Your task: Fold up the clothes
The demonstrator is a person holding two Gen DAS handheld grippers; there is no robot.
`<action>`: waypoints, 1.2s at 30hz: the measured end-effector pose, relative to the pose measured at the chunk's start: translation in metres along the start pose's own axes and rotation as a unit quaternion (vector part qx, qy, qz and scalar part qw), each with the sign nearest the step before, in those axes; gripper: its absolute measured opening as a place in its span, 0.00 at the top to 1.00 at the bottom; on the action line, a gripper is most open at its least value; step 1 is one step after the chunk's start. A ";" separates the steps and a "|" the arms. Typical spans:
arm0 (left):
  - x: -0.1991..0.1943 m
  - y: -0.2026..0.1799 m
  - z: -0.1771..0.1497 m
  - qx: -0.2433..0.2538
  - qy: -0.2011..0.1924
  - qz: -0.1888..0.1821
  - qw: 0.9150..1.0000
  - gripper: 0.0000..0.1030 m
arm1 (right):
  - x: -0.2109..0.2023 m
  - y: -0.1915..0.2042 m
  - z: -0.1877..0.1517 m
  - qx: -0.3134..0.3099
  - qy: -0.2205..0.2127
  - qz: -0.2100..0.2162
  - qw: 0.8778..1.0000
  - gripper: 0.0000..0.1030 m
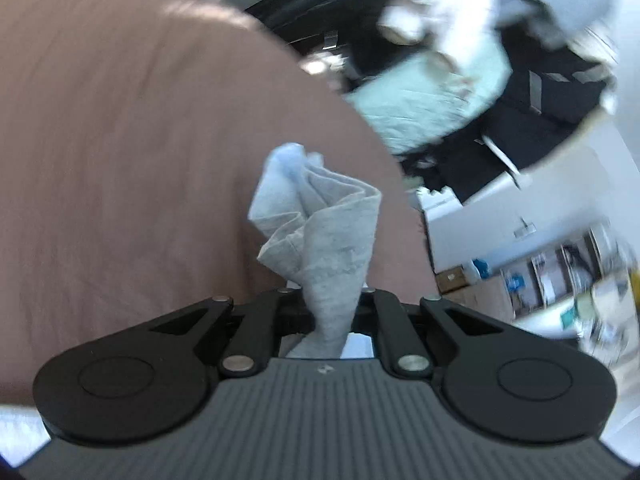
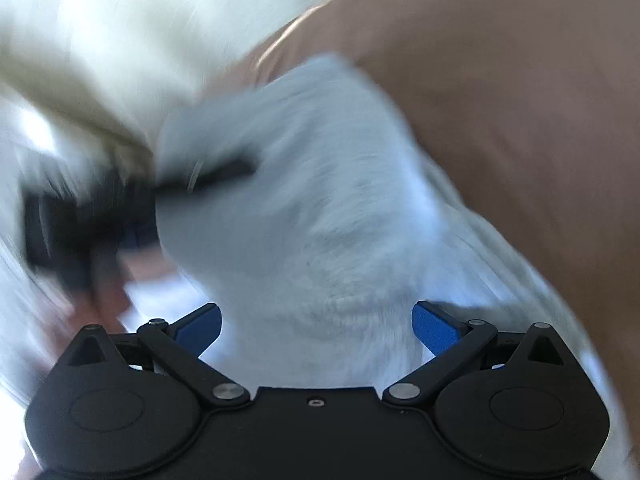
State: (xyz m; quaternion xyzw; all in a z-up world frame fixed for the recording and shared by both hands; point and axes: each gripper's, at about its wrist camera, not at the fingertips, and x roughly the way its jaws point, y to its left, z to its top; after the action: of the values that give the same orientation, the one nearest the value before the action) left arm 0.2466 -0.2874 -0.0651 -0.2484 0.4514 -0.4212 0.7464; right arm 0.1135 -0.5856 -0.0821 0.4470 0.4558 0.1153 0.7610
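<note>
A light grey garment stands bunched up over the brown bedspread. My left gripper is shut on its lower end, and the fabric twists down between the black fingers. In the right wrist view the same pale grey cloth fills the middle, badly blurred. My right gripper is open wide; its blue pads stand at either side of the cloth without visibly pressing on it. A blurred black shape at the left, the other gripper, holds the cloth's far end.
A heap of clothes, mint, white and grey-blue, lies past the bed's edge on something black. White furniture and cluttered shelves are at the right. The brown bedspread stretches off to the right under the cloth.
</note>
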 end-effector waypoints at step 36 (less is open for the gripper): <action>-0.148 -0.038 -0.215 0.060 -0.023 0.067 0.996 0.44 | -0.044 -0.048 -0.004 0.178 -0.063 0.115 0.975 0.00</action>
State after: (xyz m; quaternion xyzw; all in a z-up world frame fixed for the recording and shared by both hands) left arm 0.0062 -0.1786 -0.0689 -0.1825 0.4234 -0.3906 0.7968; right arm 0.0743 -0.6366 -0.0947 0.6311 0.3659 0.0904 0.6779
